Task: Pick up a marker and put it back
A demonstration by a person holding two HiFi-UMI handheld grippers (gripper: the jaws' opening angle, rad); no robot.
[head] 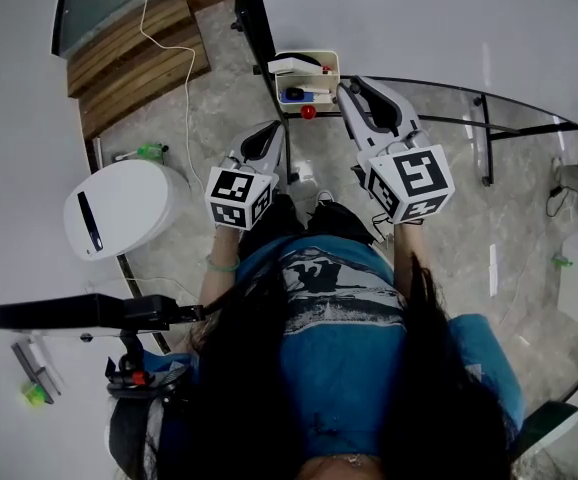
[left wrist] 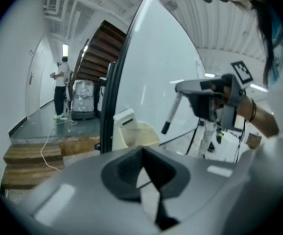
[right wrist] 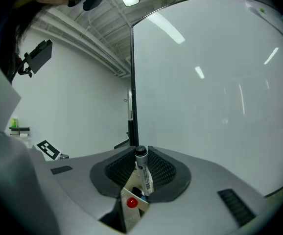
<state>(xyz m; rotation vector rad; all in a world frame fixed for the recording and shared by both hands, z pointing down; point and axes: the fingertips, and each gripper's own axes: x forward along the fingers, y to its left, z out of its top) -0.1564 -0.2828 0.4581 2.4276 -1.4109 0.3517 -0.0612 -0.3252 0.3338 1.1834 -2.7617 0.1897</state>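
A white marker (right wrist: pixel 142 173) with a black end stands nearly upright between the pads of my right gripper (right wrist: pixel 140 156), which is shut on it. In the left gripper view the same marker (left wrist: pixel 172 112) hangs slanted from the right gripper (left wrist: pixel 196 88), dark tip down, in front of the whiteboard (left wrist: pixel 156 72). Just below and left of it is the cream marker tray (head: pixel 304 76), fixed to the board's edge, with a red-capped marker (head: pixel 308 112) at its front. My left gripper (head: pixel 267 140) hovers left of the tray, its jaws together and nothing between them.
The whiteboard (head: pixel 419 18) stands on a black frame with legs (head: pixel 486 138) over a stone floor. Wooden steps (head: pixel 134 53) and a white cable lie at the far left. A white rounded machine (head: pixel 119 208) sits left of me. A person (left wrist: pixel 60 87) stands far off.
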